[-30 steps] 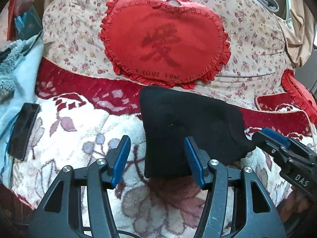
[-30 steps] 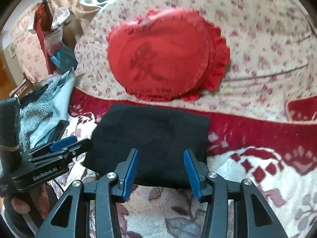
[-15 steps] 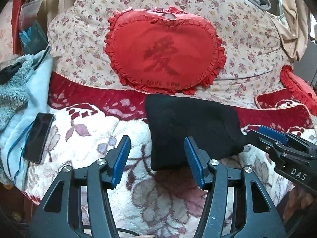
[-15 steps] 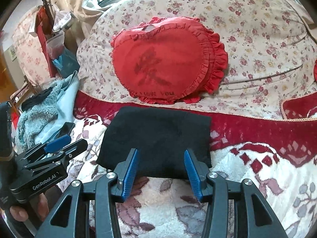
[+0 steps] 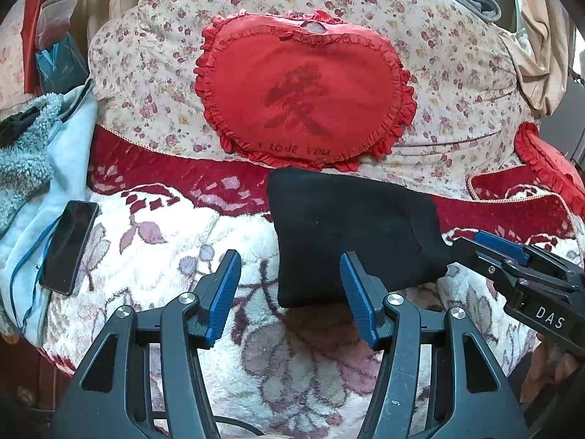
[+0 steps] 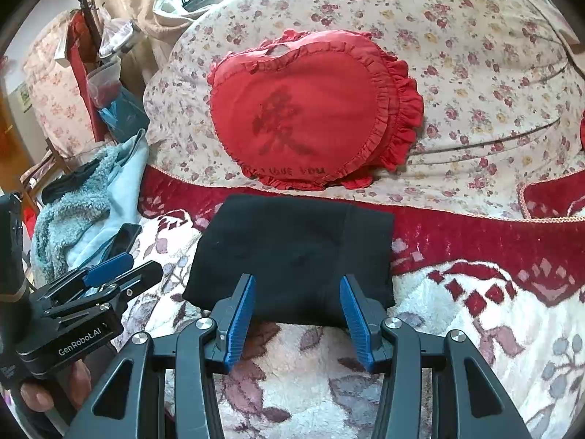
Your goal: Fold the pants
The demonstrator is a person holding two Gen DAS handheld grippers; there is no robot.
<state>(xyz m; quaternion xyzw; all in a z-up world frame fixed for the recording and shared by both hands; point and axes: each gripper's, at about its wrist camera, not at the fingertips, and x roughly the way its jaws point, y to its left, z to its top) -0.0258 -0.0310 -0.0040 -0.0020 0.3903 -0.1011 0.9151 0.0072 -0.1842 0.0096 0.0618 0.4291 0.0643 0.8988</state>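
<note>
The black pants (image 6: pixel 296 252) lie folded into a square (seemingly finished, though layers underneath are hidden). Both the left gripper (image 5: pixel 290 292) and right gripper (image 6: pixel 297 314) gape empty; lift clear without snagging the near edge.

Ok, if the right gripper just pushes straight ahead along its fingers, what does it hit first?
Most likely the folded black pants: their near edge lies just beyond the open right gripper, centred between its fingers. Nothing else is in between. Depth is hard to judge, so it might meet the floral blanket just short of them.

The pants (image 6: pixel 296 252) are seen as matt black knit cloth. A fluffy, plush blanket (image 6: pixel 457 314) is laid beneath them. Behind them, a cushion (image 6: pixel 303 117) of smooth red cloth is seen; a glossy phone (image 5: pixel 69 245) is seen leftward.
</note>
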